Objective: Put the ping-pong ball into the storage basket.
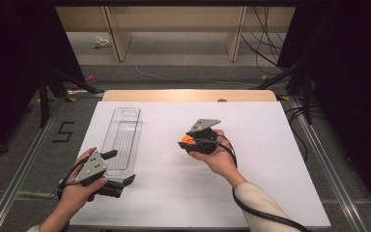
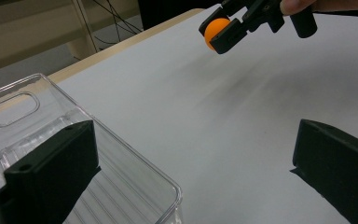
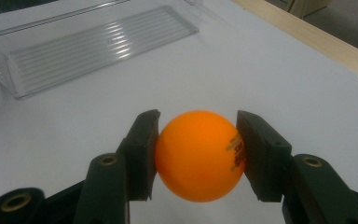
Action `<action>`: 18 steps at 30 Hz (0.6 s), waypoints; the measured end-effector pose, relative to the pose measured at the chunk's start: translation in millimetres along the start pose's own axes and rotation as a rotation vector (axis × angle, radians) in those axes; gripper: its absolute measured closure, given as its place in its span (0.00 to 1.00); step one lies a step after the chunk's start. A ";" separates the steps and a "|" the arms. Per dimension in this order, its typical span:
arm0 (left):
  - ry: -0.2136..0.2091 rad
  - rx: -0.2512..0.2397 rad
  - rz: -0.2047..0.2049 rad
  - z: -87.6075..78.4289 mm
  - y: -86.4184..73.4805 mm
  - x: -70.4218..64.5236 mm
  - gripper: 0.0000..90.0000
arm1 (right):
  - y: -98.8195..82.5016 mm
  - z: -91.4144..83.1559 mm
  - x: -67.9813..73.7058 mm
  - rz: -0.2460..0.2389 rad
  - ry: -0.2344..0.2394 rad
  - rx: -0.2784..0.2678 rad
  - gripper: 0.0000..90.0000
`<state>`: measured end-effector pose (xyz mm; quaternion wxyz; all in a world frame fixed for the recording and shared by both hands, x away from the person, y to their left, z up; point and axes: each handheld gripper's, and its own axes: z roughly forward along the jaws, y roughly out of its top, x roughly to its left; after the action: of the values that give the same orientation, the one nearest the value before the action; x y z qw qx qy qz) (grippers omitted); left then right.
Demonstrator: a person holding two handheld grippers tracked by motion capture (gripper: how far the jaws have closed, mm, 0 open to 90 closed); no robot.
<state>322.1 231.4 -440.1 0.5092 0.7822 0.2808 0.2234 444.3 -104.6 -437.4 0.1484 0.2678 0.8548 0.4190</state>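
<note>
— Orange ball [image 3: 199, 155] clamped between both black jaws of the right gripper [image 1: 187, 141], pads pressing on its two sides; printed lettering shows at one edge. Where is it being held?

— Above the white table sheet [image 1: 270, 159], lifted clear of it near the middle, well apart from the clear plastic tray [image 1: 121, 139] lying lengthwise at the left.

— And the left gripper [image 1: 121, 169]?

— Jaws spread wide, nothing between them. It sits low at the near end of the tray, one jaw over the tray's corner, the other over bare sheet.

— Anything in the tray?

— Its ribbed floor [image 3: 98, 44] is bare; a handle cut-out [image 2: 13, 108] marks the far end, and the ball hangs outside its walls
</note>
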 end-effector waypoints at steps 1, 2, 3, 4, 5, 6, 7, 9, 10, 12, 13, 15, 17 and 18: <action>0.000 0.000 0.000 0.0 0.0 0.0 0.00 | 0.4 0.4 0.1 0.000 0.002 -0.001 0.57; 0.000 0.000 0.000 0.0 0.0 0.0 0.00 | 0.7 0.8 0.4 0.000 0.001 0.000 0.57; 0.000 0.000 0.000 -0.1 0.0 0.0 0.00 | 1.1 1.2 0.6 0.000 0.001 0.001 0.57; 0.000 0.000 0.000 -0.1 0.0 0.0 0.00 | 1.4 1.8 0.9 0.000 0.003 0.000 0.57; -0.001 0.000 0.000 0.0 0.0 -0.1 0.00 | 1.8 2.3 1.3 0.000 0.004 -0.001 0.57; -0.001 0.000 0.001 0.0 0.0 -0.1 0.00 | 2.2 2.7 1.5 -0.002 0.004 0.000 0.57; -0.001 0.000 0.000 -0.1 0.0 -0.1 0.00 | 2.5 3.2 1.7 -0.003 0.005 -0.002 0.57; -0.001 0.000 0.000 0.0 0.0 -0.1 0.00 | 3.4 3.6 2.3 -0.004 0.006 -0.001 0.57; 0.000 0.001 0.000 0.0 0.0 -0.1 0.00 | 3.8 3.9 2.4 -0.005 0.006 -0.001 0.57; -0.001 0.000 0.001 -0.1 0.1 -0.1 0.00 | 4.4 4.6 2.8 -0.005 0.008 -0.004 0.57; -0.001 0.000 0.001 -0.1 0.1 -0.2 0.00 | 4.7 4.9 3.0 -0.005 0.008 -0.004 0.57; -0.001 0.000 0.001 -0.1 0.0 -0.1 0.00 | 5.4 5.5 3.7 -0.005 0.008 -0.003 0.57; -0.001 0.000 0.001 -0.1 0.1 -0.1 0.00 | 6.0 6.3 4.0 -0.007 0.010 -0.005 0.57; -0.001 0.000 0.001 -0.1 0.0 -0.1 0.00 | 6.3 6.6 4.3 -0.007 0.010 -0.004 0.57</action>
<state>322.0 231.4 -440.0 0.5093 0.7825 0.2801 0.2233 446.1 -94.7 -436.5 0.1463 0.2622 0.8556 0.4216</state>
